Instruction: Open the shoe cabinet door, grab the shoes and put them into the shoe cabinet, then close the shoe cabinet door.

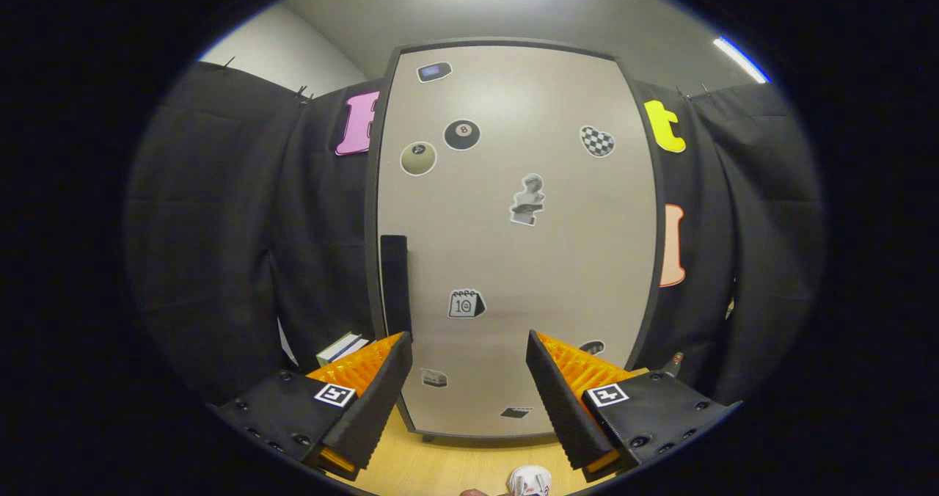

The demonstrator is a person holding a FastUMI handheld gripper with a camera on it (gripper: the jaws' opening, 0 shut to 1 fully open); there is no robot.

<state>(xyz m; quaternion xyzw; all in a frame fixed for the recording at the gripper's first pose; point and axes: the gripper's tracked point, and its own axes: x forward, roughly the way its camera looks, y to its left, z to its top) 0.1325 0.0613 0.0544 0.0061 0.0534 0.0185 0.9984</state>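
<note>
Fingers stand spread wide with nothing between them, pointed at the shoe cabinet door, which is closed and fills the space ahead. Left of the left finger, a small stack of books rests at the foot of the black cloth wall. A dark vertical handle sits along the door's left edge, just above the left fingertip. Stickers dot the door: an eight-ball, a calendar and a bust among them. Below and between the fingers lies the light wooden floor, with part of a pale shoe close under them.
</note>
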